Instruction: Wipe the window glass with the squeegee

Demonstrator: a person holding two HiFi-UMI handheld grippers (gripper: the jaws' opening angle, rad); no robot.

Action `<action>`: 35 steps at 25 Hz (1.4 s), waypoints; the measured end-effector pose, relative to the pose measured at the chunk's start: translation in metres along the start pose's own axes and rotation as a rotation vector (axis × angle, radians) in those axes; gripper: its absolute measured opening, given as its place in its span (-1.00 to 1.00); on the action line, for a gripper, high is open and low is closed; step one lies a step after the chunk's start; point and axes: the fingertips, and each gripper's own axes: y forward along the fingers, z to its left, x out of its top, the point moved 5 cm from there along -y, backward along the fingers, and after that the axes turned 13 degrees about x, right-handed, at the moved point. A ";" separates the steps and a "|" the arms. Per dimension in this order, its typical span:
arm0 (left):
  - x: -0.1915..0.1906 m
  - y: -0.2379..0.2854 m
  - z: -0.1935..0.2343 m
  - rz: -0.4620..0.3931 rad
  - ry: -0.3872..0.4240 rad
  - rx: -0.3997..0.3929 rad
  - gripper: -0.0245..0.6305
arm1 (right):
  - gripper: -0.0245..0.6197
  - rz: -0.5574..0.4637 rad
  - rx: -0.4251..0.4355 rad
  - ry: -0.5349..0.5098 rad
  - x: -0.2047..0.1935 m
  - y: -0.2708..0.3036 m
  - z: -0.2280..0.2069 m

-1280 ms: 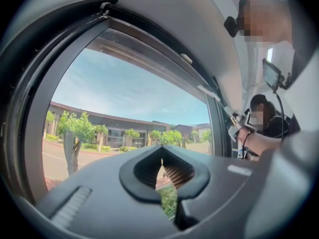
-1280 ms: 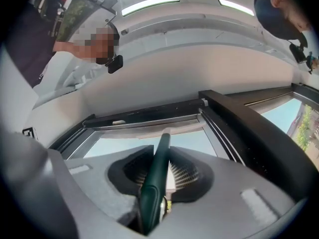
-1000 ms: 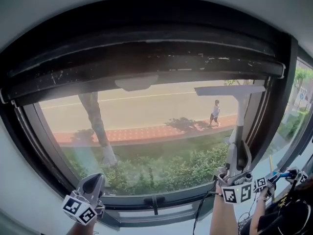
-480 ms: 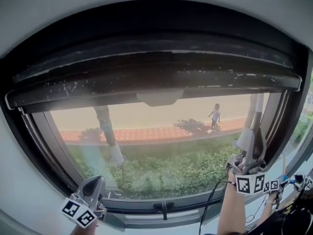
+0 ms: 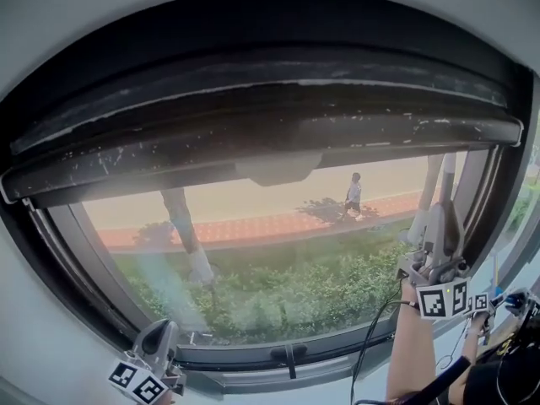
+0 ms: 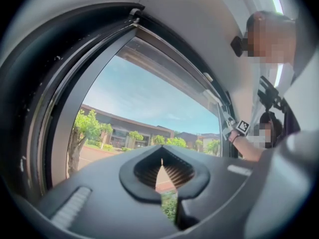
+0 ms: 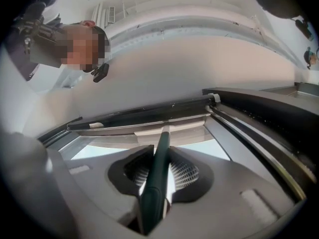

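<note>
The window glass fills the head view inside a dark frame. My right gripper is raised at the glass's right edge, shut on the squeegee's dark green handle. The handle runs up along the right side of the frame, and its top is hidden behind the rolled blind. In the right gripper view the pale blade lies at the top of the glass, just under the upper frame. My left gripper hangs low at the bottom left by the sill, shut with nothing in it.
A latch handle sits in the middle of the bottom frame. A black cable hangs from my right wrist. The dark right post stands close beside the squeegee. People stand behind me in the room.
My right gripper has carried the squeegee up and to the right, and its blade has gone from open view on the glass to under the blind. The left gripper has sunk slightly.
</note>
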 end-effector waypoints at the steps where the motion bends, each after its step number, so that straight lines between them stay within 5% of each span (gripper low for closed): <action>1: -0.002 0.000 -0.001 0.009 -0.006 -0.008 -0.91 | -0.61 0.008 -0.003 0.007 -0.001 -0.002 0.001; 20: -0.036 -0.007 -0.017 0.054 0.014 -0.138 -0.91 | -0.61 0.146 -0.055 0.110 -0.015 -0.076 0.034; 35: -0.057 -0.025 -0.031 0.106 0.026 -0.159 -0.91 | -0.61 0.227 -0.068 0.200 -0.030 -0.128 0.055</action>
